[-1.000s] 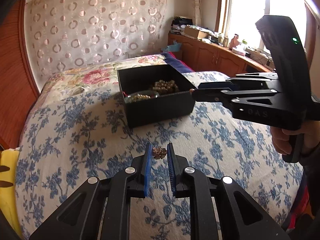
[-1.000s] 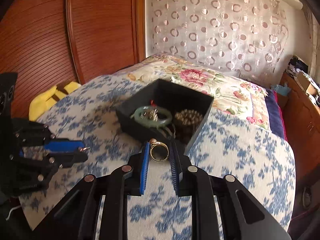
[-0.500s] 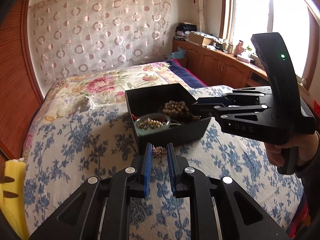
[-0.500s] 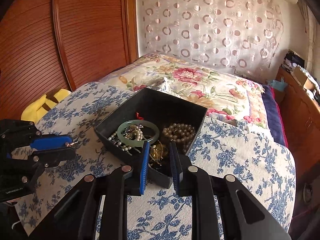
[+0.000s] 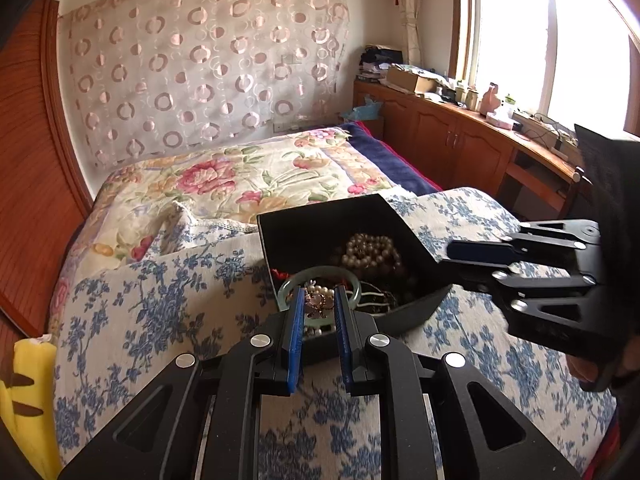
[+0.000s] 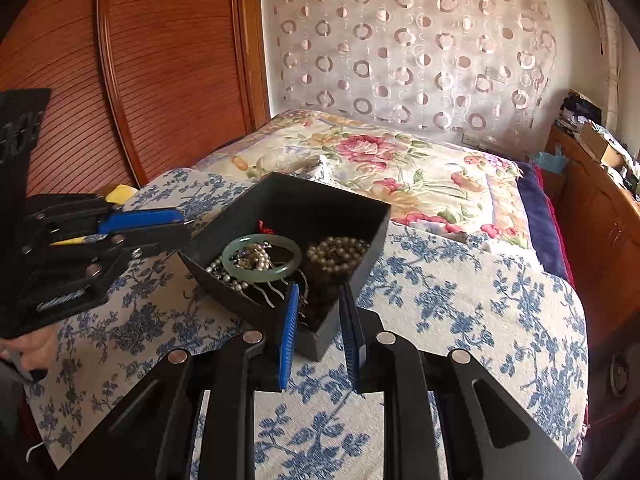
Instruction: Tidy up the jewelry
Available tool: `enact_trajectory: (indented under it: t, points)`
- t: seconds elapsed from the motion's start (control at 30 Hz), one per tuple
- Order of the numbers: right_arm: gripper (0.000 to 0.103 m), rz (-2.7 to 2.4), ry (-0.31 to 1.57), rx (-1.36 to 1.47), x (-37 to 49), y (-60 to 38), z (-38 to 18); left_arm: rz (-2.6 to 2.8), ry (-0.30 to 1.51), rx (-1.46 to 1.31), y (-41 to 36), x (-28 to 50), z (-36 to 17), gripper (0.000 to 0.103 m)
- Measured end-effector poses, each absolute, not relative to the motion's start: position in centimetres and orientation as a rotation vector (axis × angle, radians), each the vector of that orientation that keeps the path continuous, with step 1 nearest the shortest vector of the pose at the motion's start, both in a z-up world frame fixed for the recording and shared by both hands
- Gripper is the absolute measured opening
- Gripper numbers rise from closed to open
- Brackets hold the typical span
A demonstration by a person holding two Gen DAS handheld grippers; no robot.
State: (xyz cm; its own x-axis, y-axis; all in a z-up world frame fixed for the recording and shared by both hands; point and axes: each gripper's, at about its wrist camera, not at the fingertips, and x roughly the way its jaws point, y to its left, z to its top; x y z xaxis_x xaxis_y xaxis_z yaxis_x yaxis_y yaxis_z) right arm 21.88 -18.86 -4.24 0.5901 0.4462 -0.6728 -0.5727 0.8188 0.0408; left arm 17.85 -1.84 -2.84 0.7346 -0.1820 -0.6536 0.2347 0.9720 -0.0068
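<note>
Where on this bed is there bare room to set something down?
Bare blue-flowered cloth lies between the black box and the yellow cushion, and on the box's other side. The floral quilt behind is free. Crowded: the box, holding a green bangle and pearls, and its near corners, where the left gripper and right gripper hover.

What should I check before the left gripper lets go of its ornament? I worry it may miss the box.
1. Left gripper shut on the small ornament: ok.
2. Ornament above the black box opening: cannot tell; the right wrist view puts the tips at the box's corner rim.
3. Box open and sitting on the bedspread: ok.
4. Room inside beside the green bangle and pearl beads: ok.
5. Right gripper away from the drop spot, at the box's far side: ok.
6. Right gripper holding anything: cannot tell.
</note>
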Motion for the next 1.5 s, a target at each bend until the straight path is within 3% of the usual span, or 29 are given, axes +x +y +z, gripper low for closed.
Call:
enact_trajectory:
  t: [0.57,0.63,0.7,1.0,1.07,1.13,1.27,1.33,1.43,1.5]
  points:
    - [0.023,0.582,0.731,-0.163,20.5,-21.8,-5.4,-0.190,0.732,0.101,-4.2,22.9,-3.6,0.014]
    - [0.023,0.575,0.731,-0.155,20.5,-22.1,-5.5,-0.184,0.730,0.098,-4.3,23.2,-3.4,0.020]
    - [0.023,0.567,0.730,-0.152,20.3,-22.3,-5.5,-0.174,0.727,0.098,-4.3,23.2,-3.3,0.034]
    - [0.023,0.536,0.685,-0.157,19.0,-22.2,-4.3,-0.157,0.675,0.108,-4.0,20.8,-1.8,0.076]
    - [0.028,0.526,0.673,-0.152,18.6,-22.1,-4.0,-0.143,0.662,0.113,-3.8,20.0,-1.4,0.080]
    - [0.042,0.516,0.658,-0.144,18.2,-22.2,-3.7,-0.138,0.645,0.115,-3.6,19.0,-1.0,0.087]
    - [0.059,0.493,0.643,-0.107,17.7,-22.6,-3.3,-0.121,0.617,0.107,-3.2,17.1,-0.3,0.095]
    - [0.079,0.483,0.636,-0.088,17.4,-22.8,-3.3,-0.120,0.608,0.098,-2.9,16.3,-0.1,0.095]
    - [0.094,0.455,0.622,-0.081,17.0,-22.9,-3.5,-0.112,0.601,0.070,-2.3,14.8,0.1,0.095]
    - [0.098,0.445,0.621,-0.078,16.6,-22.9,-3.7,-0.105,0.600,0.062,-1.9,13.8,0.1,0.095]
